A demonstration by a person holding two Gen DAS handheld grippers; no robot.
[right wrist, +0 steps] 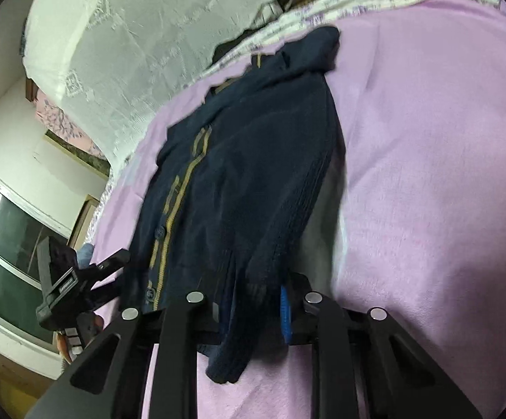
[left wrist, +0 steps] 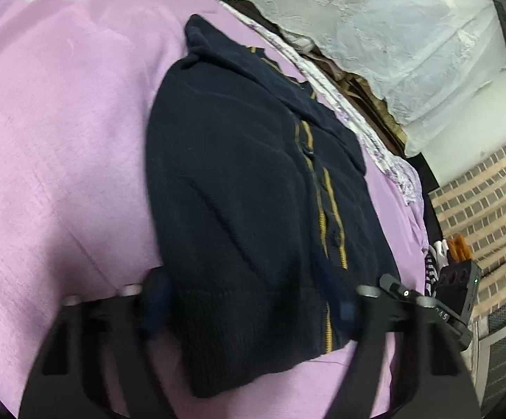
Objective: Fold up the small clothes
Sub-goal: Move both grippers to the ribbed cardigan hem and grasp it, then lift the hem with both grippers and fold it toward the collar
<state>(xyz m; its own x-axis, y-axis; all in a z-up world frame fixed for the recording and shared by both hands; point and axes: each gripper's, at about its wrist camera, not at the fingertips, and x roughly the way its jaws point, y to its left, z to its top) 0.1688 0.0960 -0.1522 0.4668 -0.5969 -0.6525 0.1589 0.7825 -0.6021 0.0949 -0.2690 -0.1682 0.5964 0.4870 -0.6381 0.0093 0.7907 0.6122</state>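
One cardigan, navy with mustard stripes down its buttoned front, lies lengthwise on the pink blanket, collar toward the far edge by the lace curtain and hem at the near edge, probably laid so for a fold up from the hem. The left gripper straddles the hem's left corner with its jaws partly apart; cloth lies between them, but the blur hides whether the pads press it, so I cannot tell if it grips. The right gripper has its jaws drawn in on the hem's right corner, and a fold of knit hangs bunched between its fingers, which looks like a grip. Each gripper seems set at its own corner to keep the hem level. Two grippers, one garment, one blanket.
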